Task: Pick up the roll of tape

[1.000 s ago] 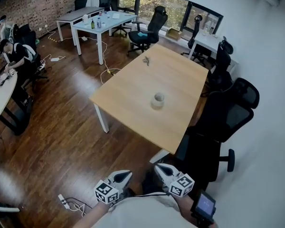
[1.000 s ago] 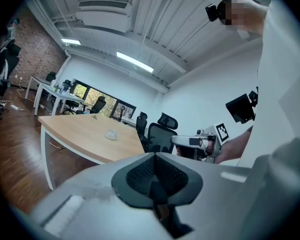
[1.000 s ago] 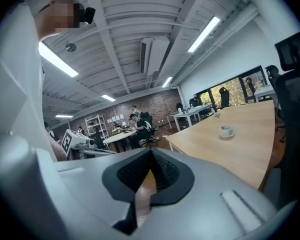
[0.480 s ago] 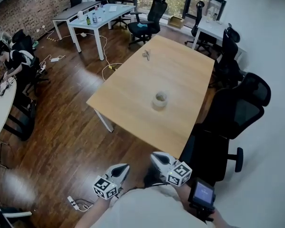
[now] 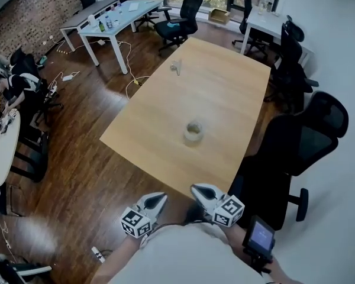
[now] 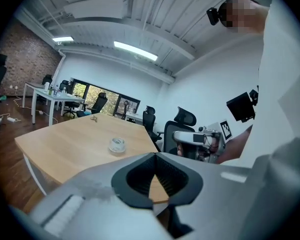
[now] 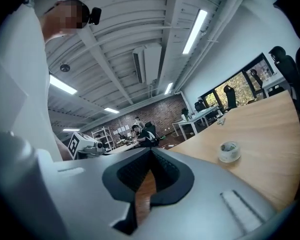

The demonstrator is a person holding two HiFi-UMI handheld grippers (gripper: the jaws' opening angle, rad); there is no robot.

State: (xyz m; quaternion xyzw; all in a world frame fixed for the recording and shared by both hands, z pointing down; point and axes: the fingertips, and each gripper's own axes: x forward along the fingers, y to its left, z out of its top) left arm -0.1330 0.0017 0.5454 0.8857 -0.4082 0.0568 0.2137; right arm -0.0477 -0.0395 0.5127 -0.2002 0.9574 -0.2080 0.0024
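Observation:
The roll of tape (image 5: pixel 193 132) is a pale, clear-looking ring lying flat near the middle of the light wooden table (image 5: pixel 228 90). It also shows small in the left gripper view (image 6: pixel 117 144) and in the right gripper view (image 7: pixel 229 151). My left gripper (image 5: pixel 160 197) and right gripper (image 5: pixel 197 189) are held close to my body, short of the table's near corner and well apart from the tape. Both are shut, tips together, with nothing between them (image 6: pixel 155 156) (image 7: pixel 151 152).
A small metal object (image 5: pixel 176 67) lies at the table's far end. Black office chairs (image 5: pixel 302 138) stand along the table's right side. White desks (image 5: pixel 115 16) stand at the back left, and a seated person (image 5: pixel 10 86) works at the far left. A power strip (image 5: pixel 98 254) lies on the floor.
The table and tape have come nearer in the head view. Both grippers have travelled forward with me toward the table's near corner and stay shut.

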